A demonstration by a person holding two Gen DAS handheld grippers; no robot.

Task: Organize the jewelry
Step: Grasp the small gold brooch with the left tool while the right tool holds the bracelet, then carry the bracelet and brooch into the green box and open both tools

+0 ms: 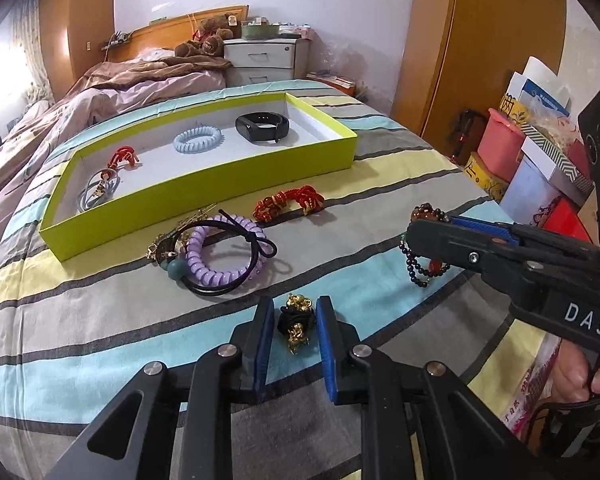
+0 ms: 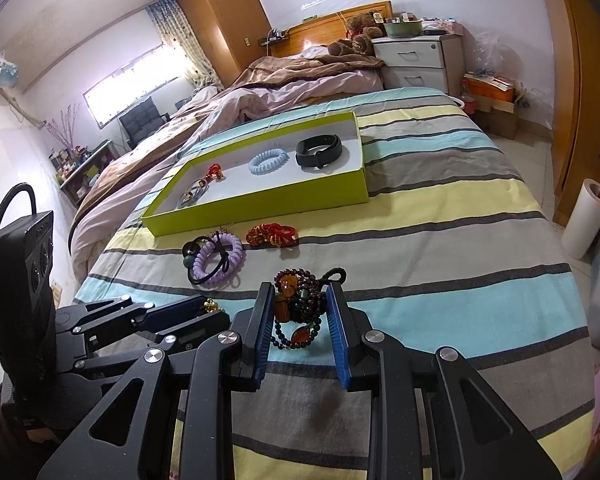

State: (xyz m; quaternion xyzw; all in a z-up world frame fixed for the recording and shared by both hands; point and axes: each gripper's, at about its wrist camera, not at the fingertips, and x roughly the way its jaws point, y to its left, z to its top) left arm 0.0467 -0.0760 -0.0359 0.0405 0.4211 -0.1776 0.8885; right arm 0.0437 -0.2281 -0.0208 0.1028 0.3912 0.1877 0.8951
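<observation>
Nearest, left wrist view: left gripper (image 1: 296, 322) down on striped bedsheet (image 1: 100, 320), blue pads either side of small black-and-gold charm bracelet (image 1: 296, 324). Slim gaps visible at both pads, so bracketing rather than clearly pinching; contact cannot be told.

Right wrist view: right gripper (image 2: 302, 318) straddling bunched dark-bead bracelet with amber stones (image 2: 298, 308). Left pad touching an amber stone, right pad against the beads and black cord loop; looks pinched, partly spread.

Seen only from left view: "DAS" lettering on right gripper body, cut off at frame edge; a hand (image 1: 584, 376) on its handle; stacked boxes at right with print too small to read. In that view the beaded bracelet mostly hidden behind right gripper finger.

Seen only from right view: window, dark chair, white roll by the bed. Charm bracelet there nearly all hidden behind left gripper; just a gold speck showing.

Mid-distance: lilac spiral hair tie tangled with black elastic and teal bead (image 1: 216, 256), beside red-and-gold knotted bracelet (image 1: 288, 202), both on sheet just before the box.

Farther: lime-green shallow cardboard box (image 1: 204, 180) holding grey ring-like item with gold bit (hard to make out), small red knotted piece, pale-blue spiral hair tie (image 1: 198, 140), black fitness band (image 1: 262, 126).
</observation>
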